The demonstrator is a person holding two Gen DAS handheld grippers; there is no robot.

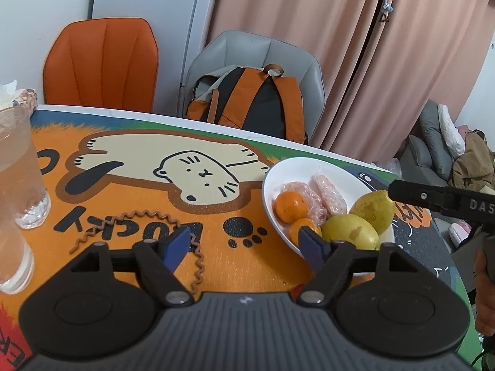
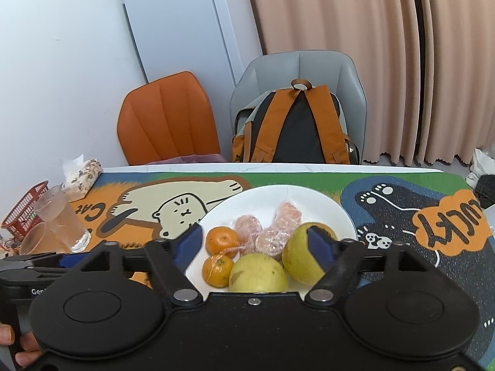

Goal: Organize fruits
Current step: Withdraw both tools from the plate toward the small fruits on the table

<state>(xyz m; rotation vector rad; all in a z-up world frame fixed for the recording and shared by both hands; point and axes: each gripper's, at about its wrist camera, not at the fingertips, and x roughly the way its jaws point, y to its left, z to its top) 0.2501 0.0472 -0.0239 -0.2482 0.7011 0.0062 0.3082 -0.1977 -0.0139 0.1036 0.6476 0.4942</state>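
A white plate (image 2: 309, 198) on the cat-print mat holds two oranges (image 2: 221, 239), two large yellow-green fruits (image 2: 258, 273) and several pinkish fruits wrapped in plastic (image 2: 289, 213). My right gripper (image 2: 255, 237) hangs open just in front of the plate; its right finger overlaps the right yellow fruit (image 2: 295, 255) without pinching it. My left gripper (image 1: 244, 241) is open over the mat, left of the plate (image 1: 278, 170), with nothing between its fingers. Its right pad stands in front of the near orange (image 1: 306, 225). One of the right gripper's fingers (image 1: 408, 193) reaches the far yellow fruit (image 1: 372, 211).
A glass of water (image 2: 62, 222) and a second cup (image 2: 34, 241) stand at the mat's left, by a red basket (image 2: 26, 208) and a tissue pack (image 2: 82, 176). A coiled brown cord (image 1: 139, 218) lies on the mat. An orange chair (image 2: 168, 117) and a grey chair with a backpack (image 2: 294, 126) stand behind.
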